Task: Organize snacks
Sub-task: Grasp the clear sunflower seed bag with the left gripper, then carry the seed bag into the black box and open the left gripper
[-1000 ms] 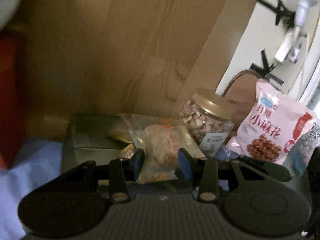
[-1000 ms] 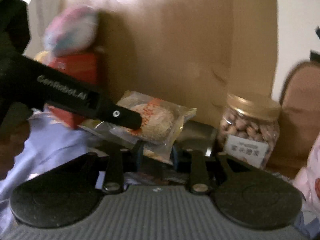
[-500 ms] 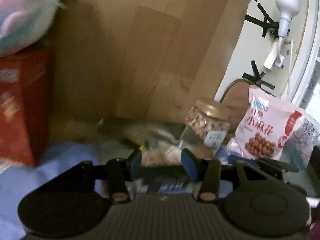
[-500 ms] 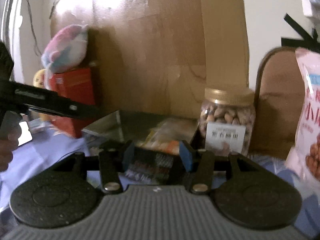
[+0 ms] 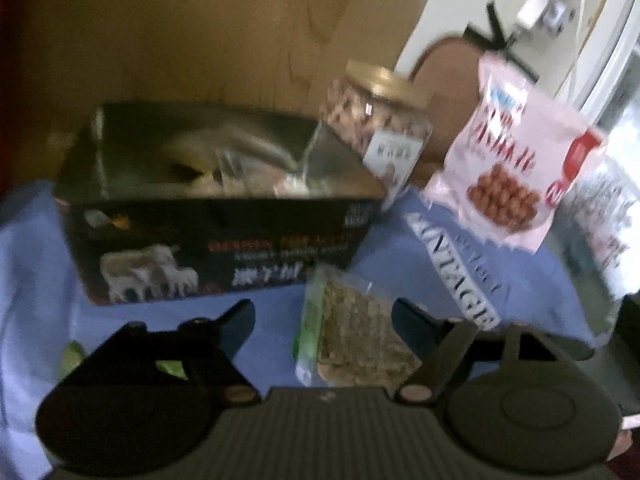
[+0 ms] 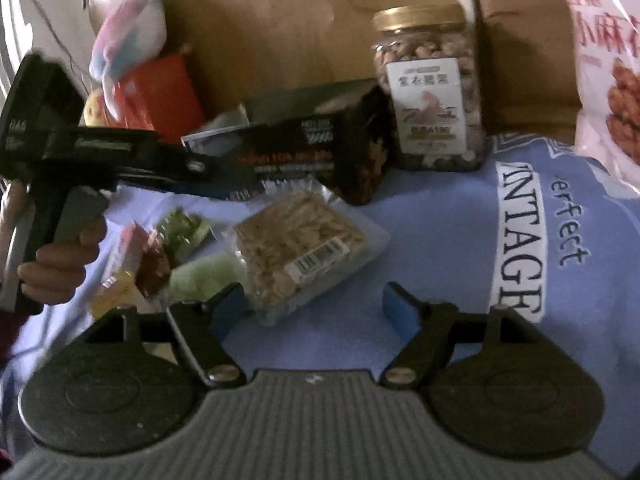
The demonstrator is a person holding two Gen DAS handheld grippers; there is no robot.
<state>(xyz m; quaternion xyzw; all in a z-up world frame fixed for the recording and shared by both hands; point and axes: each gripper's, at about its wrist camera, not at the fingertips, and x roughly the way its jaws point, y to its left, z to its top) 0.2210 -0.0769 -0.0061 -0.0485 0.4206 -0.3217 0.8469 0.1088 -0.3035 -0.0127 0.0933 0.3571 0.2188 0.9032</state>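
A black open-topped box (image 5: pixel 224 236) stands on the blue cloth (image 5: pixel 400 264) and holds a clear wrapped snack (image 5: pixel 240 152). A wrapped seed bar (image 5: pixel 356 332) lies on the cloth in front of the box, between the fingers of my open left gripper (image 5: pixel 324 320). In the right wrist view the same bar (image 6: pixel 304 252) lies just ahead of my open, empty right gripper (image 6: pixel 312 308). The left gripper (image 6: pixel 120 152) reaches in from the left above the box (image 6: pixel 320 152). Small wrapped snacks (image 6: pixel 152 256) lie to the left of the bar.
A gold-lidded nut jar (image 6: pixel 428 92) stands right of the box, a pink snack bag (image 5: pixel 516 160) further right. A red carton (image 6: pixel 156 96) with a plush toy (image 6: pixel 128 28) on top stands at the left. A wooden panel (image 5: pixel 200 32) is behind.
Both grippers have opened wider and tipped down toward the cloth. The clear wrapped snack that the left gripper held over the box now lies in the box. The seed bar has come into view.
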